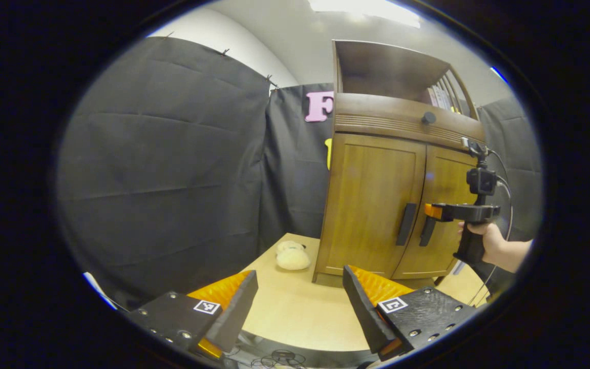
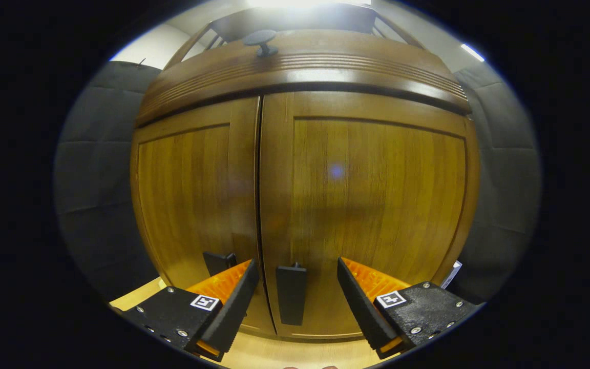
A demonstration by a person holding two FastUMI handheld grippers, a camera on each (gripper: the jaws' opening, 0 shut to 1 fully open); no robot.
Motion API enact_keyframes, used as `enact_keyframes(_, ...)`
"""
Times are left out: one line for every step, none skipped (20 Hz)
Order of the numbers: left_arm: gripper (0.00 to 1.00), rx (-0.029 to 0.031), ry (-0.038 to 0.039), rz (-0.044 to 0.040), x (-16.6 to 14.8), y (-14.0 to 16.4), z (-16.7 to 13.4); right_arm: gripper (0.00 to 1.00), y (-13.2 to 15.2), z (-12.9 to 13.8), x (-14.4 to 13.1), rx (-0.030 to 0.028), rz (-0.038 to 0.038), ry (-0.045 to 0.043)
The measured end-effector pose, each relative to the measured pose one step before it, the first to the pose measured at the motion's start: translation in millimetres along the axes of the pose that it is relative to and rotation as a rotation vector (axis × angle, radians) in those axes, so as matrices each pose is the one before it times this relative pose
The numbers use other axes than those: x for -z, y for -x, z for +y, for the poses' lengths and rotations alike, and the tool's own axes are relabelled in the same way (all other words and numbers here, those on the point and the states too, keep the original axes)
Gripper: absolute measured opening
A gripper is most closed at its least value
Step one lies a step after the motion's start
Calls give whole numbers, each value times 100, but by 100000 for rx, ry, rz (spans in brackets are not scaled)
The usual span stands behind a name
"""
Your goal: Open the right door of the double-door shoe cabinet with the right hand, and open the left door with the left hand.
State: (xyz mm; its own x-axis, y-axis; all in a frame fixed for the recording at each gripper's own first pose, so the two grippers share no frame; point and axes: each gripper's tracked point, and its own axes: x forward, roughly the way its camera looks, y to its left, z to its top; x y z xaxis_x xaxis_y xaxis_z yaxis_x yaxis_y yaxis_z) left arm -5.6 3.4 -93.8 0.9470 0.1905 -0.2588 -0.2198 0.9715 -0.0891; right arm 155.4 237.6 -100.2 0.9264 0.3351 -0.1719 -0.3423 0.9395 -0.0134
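Trouble could come from aim. Both doors of the shoe cabinet (image 1: 377, 205), which stands on the worktop (image 1: 295, 307), look shut. The right hand-held gripper (image 2: 297, 287) is wide open and holds nothing, with the right door's handle (image 2: 291, 293) between its fingers. If it closes too early or off to one side, it may slip off or bump the left door's handle (image 2: 218, 262) just beside. The left hand-held gripper (image 1: 300, 297) is also open and empty, well back from the cabinet. A hard pull might shift the cabinet.
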Motion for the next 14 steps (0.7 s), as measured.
enact_keyframes(95, 712, -597, 266, 30, 66, -52, 92, -403, -106, 343, 162, 1063, -433)
enact_keyframes(100, 602, -541, 97, -45, 17, -38, 94, -118, -268, 267, 819, 477, -377)
enact_keyframes(100, 623, -448, 2, 28, 33, -79, 91, -108, -113, 175, 999, 93, -330)
enact_keyframes(100, 616, -137, 128, 33, -16, -32, 90, -129, -15, 163, 400, 382, -465)
enact_keyframes(95, 687, -45, 490, 52, -57, -95, 87, 51, 15, 232, -301, 253, -260)
enact_keyframes(95, 495, 179, 727, 116, -12, 6, 78, -97, 99, 140, -416, 171, 350)
enact_keyframes(95, 602, 191, 846, 18, 85, -55, 69, -132, -49, 71, -459, 357, 160)
enact_keyframes(95, 321, 42, 655, -105, 27, 12, 60, -37, 42, 97, -336, 927, -579)
enact_keyframes(100, -86, -177, 413, 45, 23, 10, 52, 13, 46, 223, 372, 1161, -1078)
enact_keyframes(100, -78, -262, 175, -80, -47, -10, 44, 62, 93, -104, -10, -452, -1088)
enact_keyframes(100, 44, -267, 114, 110, -13, -83, 36, -410, 265, 228, -222, 720, -671)
enact_keyframes(100, -145, -64, 69, 33, 1, 32, 36, 135, 11, 11, -189, -51, -643)
enact_keyframes(100, -177, 113, 93, 114, -29, -29, 35, 77, -74, 213, -90, 699, -247)
enact_keyframes(100, -53, 299, 68, -23, -22, -28, 32, 0, -27, -57, -388, 133, 58)
